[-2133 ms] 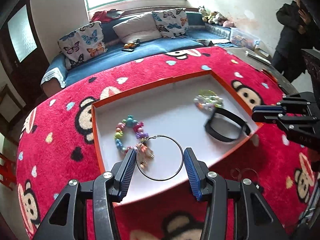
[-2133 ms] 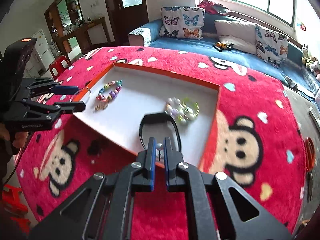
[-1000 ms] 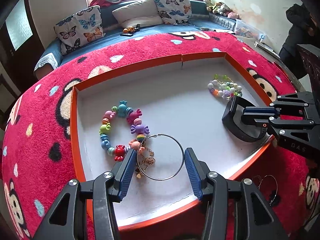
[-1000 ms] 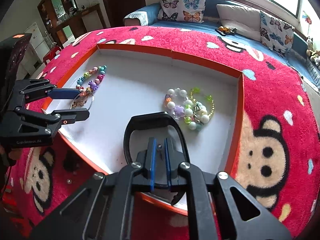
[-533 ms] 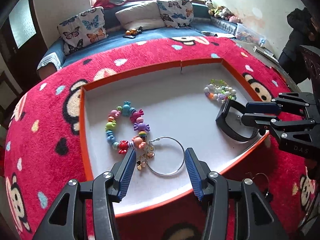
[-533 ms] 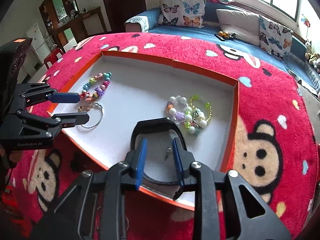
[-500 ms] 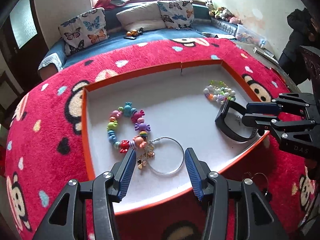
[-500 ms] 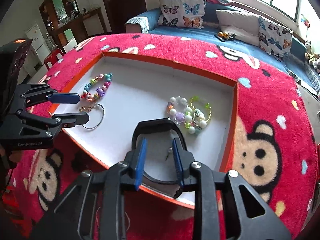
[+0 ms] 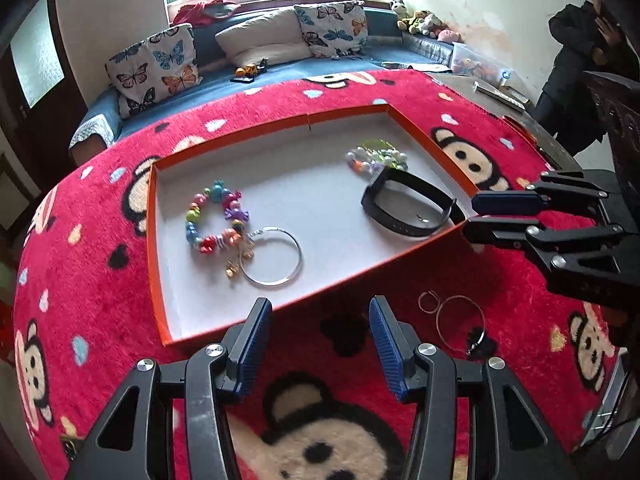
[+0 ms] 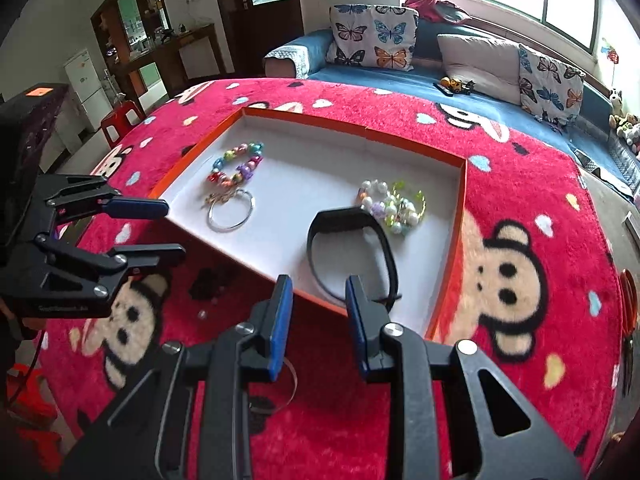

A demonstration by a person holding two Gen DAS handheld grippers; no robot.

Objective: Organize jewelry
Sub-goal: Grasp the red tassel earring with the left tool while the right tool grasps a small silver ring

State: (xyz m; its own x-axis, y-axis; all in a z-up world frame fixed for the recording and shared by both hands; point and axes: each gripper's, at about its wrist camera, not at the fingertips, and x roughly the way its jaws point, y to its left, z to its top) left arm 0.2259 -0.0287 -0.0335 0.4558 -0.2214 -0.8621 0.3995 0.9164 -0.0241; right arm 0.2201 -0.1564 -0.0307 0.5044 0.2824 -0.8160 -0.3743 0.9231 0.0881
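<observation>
Jewelry lay spread inside a shallow orange-rimmed cardboard tray with a white floor (image 9: pixel 158 240), which sat on a red plush blanket printed with cartoon monkey faces (image 9: pixel 328 364). Toward the tray's left side a bracelet of multicoloured candy-shaped beads (image 9: pixel 214 218) rested flat, and just beside it, touching at a cluster of small gold charms (image 9: pixel 239 260), lay a thin silver hoop bangle (image 9: pixel 272 256). Near the tray's right wall a black band-style bracelet (image 9: pixel 406 208) lay on the white floor, its near end close to the tray's front edge; behind it and touching its far end sat a heap of pearly white and pale green beaded bracelets (image 9: pixel 376 158).

Outside the tray, on the blanket near its front right corner, lay a thin silver wire hoop with a smaller ring beside it (image 9: pixel 456 322).

The left gripper (image 9: pixel 318 338) hung above the blanket just in front of the tray's front edge, its blue-padded fingers spread wide with nothing between them. The right gripper (image 10: pixel 318 316) hovered at the tray's near edge, over the near end of the black band, its fingers parted with a clear gap and gripping nothing; in the left wrist view it reached in from the right (image 9: pixel 474 216), just off the tray's front right corner.

Beyond the blanket stood a blue sofa with butterfly-print cushions (image 10: pixel 374 38) under a window.
</observation>
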